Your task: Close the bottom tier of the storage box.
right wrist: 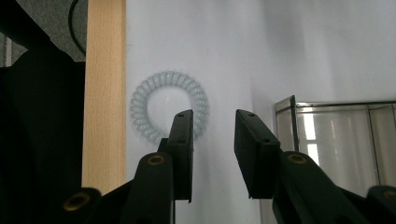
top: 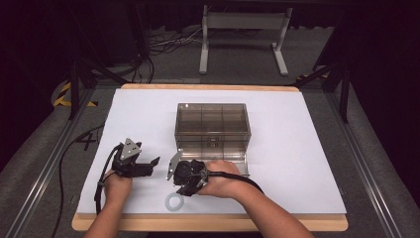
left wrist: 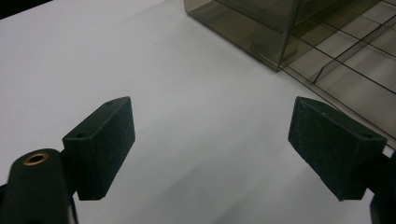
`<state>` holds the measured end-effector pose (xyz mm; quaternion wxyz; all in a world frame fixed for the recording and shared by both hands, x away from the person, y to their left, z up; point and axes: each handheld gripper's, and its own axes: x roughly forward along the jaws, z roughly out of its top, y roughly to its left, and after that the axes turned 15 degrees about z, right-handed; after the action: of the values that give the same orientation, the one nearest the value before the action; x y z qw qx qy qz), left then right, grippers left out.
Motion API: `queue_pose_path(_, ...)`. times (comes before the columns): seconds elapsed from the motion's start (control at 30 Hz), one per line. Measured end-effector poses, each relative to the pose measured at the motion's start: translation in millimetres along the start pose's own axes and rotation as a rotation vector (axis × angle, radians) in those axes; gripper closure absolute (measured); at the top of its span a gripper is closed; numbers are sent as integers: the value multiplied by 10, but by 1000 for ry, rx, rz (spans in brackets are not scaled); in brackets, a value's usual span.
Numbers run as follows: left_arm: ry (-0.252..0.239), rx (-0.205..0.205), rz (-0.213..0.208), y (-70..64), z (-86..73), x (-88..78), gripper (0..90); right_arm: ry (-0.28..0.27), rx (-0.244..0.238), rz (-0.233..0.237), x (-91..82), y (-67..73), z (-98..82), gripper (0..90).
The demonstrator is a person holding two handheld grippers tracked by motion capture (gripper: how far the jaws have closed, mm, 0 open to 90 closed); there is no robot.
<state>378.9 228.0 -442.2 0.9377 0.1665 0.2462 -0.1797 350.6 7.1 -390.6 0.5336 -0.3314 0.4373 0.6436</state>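
Black right tongs (top: 174, 184) angled down beside coil ring (top: 174, 202), parted.

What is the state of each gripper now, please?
Left gripper: open, holding nothing.
Right gripper: open, holding nothing; one jaw overlaps the spiral hair tie in its view.

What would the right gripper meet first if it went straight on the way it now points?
Probably the pale coiled hair tie, lying on the white sheet just beyond the right gripper, slightly off its line. Past it comes the wooden table edge. Depth is uncertain.
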Motion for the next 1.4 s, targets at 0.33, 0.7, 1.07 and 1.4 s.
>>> queue_pose_path(0.33, -1, 0, 0, 3, 1, -3, 156, 46, 34, 21, 98, 2, 81, 699)
queue_pose_path(0.7, -1, 1, 0, 3, 3, -5, 156, 82, 62, 8, 199, -21, 133, 729)
queue_pose_path(1.07, -1, 3, 0, 4, 4, -6, 156, 104, 100, 8, 272, -55, 178, 729)
queue_pose_path(1.4, -3, 2, 0, 4, 4, -7, 156, 142, 114, -10, 351, -56, 190, 765)
